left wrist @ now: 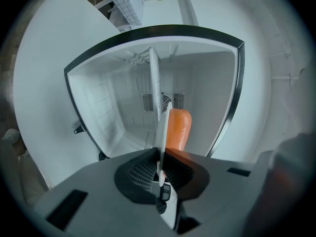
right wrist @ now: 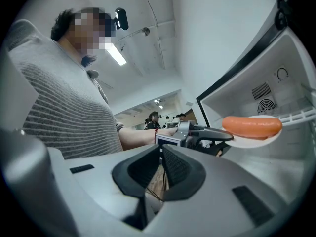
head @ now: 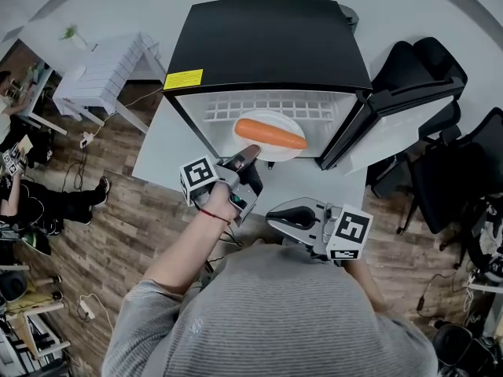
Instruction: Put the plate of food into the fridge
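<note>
plate [head: 277, 154] of orange food [head: 271, 133] — just inside the open fridge [head: 267, 42]

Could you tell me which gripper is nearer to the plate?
Left. The left gripper is shut on the plate's near rim at the open fridge. The right gripper is back from the fridge, shut and empty, clear of the plate.

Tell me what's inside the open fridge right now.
A white wire shelf, a vent on the back wall, and at the opening the white plate with one long orange food item, rim gripped by the left gripper. The plate hides whatever lies beneath it.
</note>
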Available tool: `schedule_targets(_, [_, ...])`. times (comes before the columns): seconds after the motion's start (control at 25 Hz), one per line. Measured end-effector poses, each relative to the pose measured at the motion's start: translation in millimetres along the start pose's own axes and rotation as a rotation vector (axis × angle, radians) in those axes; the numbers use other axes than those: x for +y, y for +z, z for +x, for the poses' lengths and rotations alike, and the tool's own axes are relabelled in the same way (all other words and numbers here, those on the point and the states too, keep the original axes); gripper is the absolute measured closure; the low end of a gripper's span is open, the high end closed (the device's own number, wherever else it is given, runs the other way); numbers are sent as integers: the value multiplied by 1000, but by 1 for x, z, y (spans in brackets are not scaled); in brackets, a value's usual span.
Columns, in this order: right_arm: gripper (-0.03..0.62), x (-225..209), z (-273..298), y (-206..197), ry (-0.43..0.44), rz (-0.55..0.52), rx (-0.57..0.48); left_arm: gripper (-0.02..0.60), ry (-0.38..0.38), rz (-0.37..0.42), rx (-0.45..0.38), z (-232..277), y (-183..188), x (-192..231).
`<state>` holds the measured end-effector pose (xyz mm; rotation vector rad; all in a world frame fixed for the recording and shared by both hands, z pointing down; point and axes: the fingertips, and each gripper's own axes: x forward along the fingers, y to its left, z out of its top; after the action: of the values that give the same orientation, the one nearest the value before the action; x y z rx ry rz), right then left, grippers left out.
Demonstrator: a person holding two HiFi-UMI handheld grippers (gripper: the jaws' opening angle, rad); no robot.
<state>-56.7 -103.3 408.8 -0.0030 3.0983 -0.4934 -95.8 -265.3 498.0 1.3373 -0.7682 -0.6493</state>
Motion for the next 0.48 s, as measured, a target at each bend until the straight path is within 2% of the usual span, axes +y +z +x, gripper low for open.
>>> schedule_targets(0.48, [577,-5,-9,0,-1,4,1,548,4,-22,-68,23,19,3])
